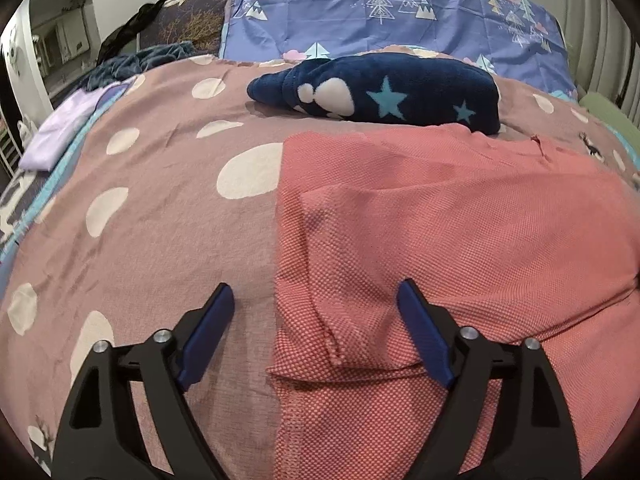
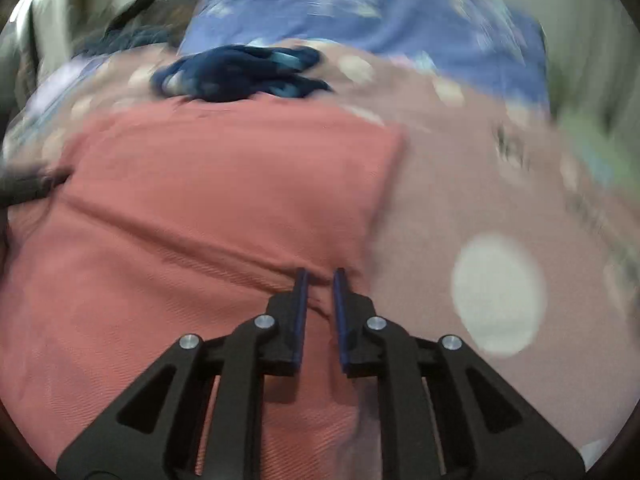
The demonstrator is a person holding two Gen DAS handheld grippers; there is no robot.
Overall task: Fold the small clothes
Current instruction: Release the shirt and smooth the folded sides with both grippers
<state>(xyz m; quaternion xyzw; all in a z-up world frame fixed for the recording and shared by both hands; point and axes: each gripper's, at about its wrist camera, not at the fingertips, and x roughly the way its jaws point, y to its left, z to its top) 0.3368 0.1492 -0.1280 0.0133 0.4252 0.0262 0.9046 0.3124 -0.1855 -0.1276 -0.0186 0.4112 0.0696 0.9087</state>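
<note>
Left tongs (image 1: 316, 296): spread wide, holding nothing, low over the bed. The coral knit garment (image 1: 440, 232) lies flat on the spotted bedspread (image 1: 160, 220), ahead of these tongs and off to their right. Its straight left edge runs forward through the gap between the blue fingers (image 1: 212, 332): the left finger is over bare bedspread, the right one over the knit. A folded sleeve or flap with a hem lies just ahead of the gap, nearer the right finger. Cannot tell if either finger touches the cloth.

Right tongs (image 2: 320, 274): narrow, with a small gap between the tips. They sit at a fold ridge near the garment's (image 2: 200, 200) right edge; fabric seems bunched between the tips, but the view is motion-blurred and a firm pinch cannot be confirmed. Most of the garment spreads to the left of and ahead of these tongs; bedspread (image 2: 460, 200) lies to their right.

Beyond the garment's far edge, ahead of both tongs, sits a bunched navy fleece piece (image 1: 380, 92) with stars and white patches, touching or just beside the coral hem. Farther ahead is a blue tree-print pillow (image 1: 380, 8). Far left of the left tongs, a folded lilac cloth (image 1: 60, 128) lies at the bed's edge, well apart from the garment.
</note>
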